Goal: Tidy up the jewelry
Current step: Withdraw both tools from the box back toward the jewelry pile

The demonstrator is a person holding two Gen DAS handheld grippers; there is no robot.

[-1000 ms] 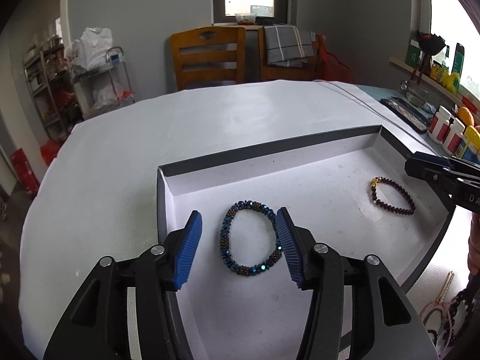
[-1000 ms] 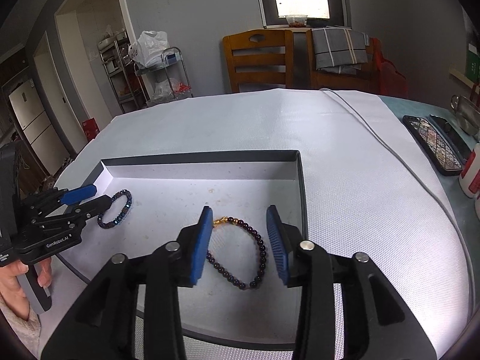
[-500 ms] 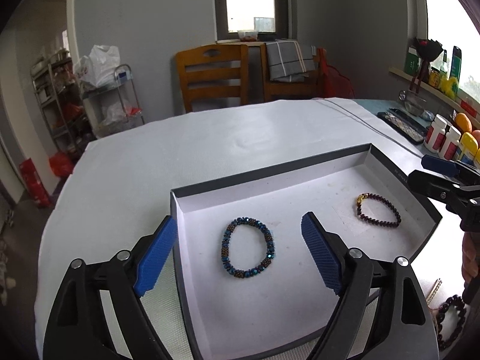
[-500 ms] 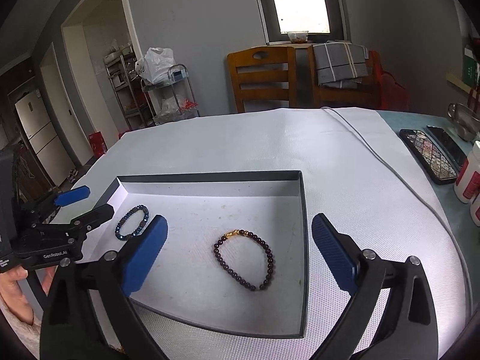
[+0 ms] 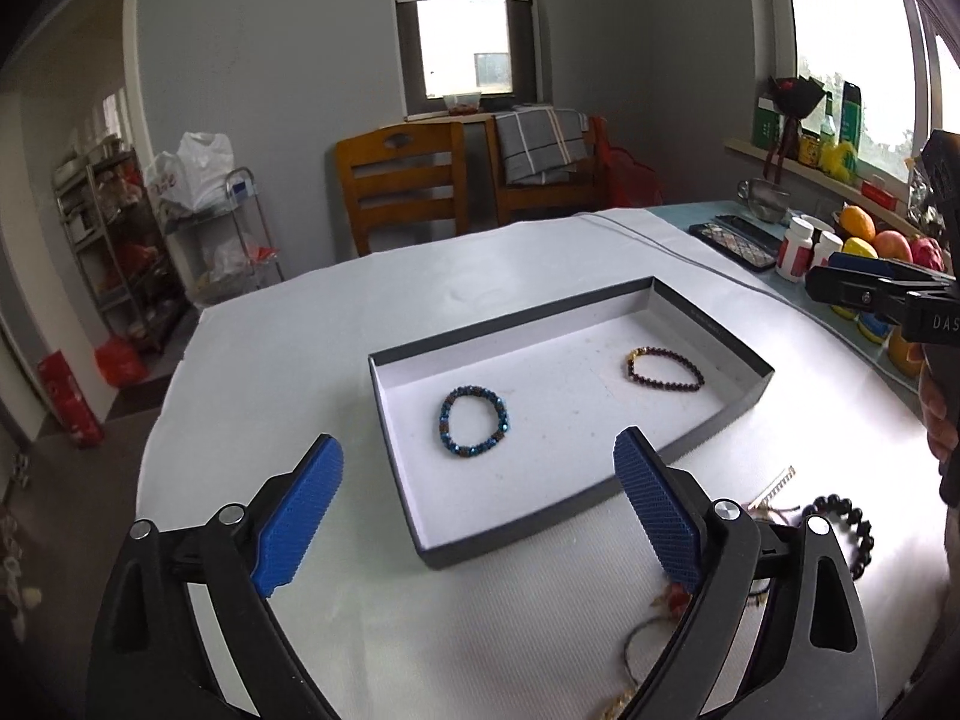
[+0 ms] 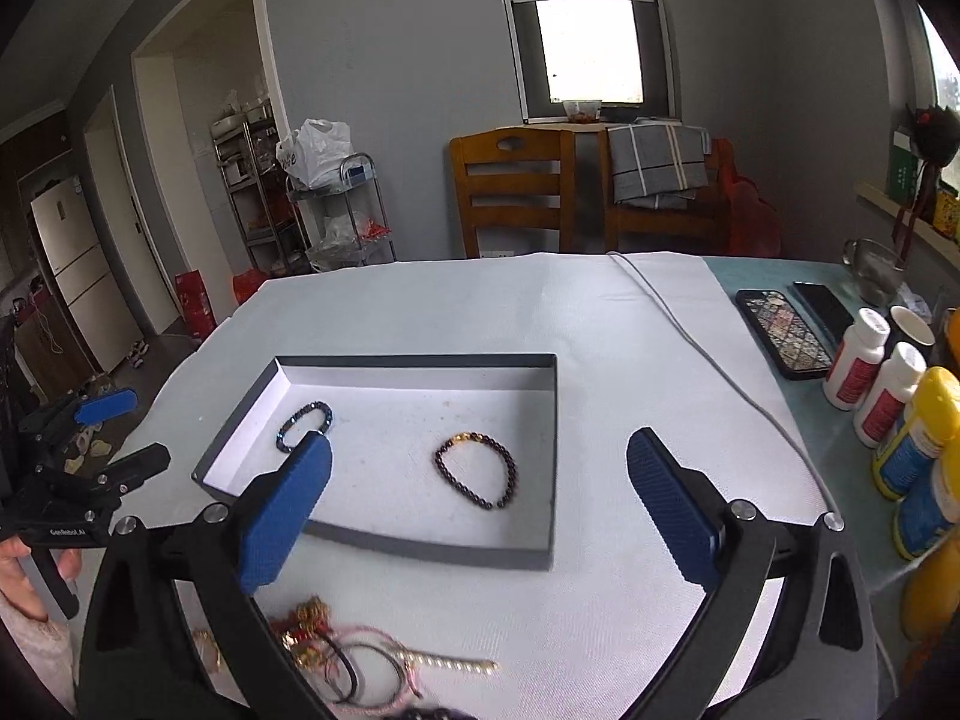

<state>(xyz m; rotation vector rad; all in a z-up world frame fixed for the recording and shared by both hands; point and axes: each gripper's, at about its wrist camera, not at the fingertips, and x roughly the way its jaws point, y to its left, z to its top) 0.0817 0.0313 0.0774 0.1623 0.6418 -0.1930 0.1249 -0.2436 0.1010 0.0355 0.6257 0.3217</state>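
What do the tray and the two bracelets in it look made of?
Tray: likely cardboard, matte grey outside and white inside, with thin straight walls. Blue bracelet: faceted beads, glass or crystal by their glint. Dark bracelet: smooth round maroon beads, stone or glass, plus a shiny gold-coloured bead.

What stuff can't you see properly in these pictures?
- Loose jewelry pile: right wrist view, blurred, partly behind the right gripper, cut off by the bottom edge.
- Black bead bracelet: left wrist view, partly behind the left gripper.
- Blue bracelet: right wrist view, one end behind a blue pad.
- White bottles: labels too small to read.
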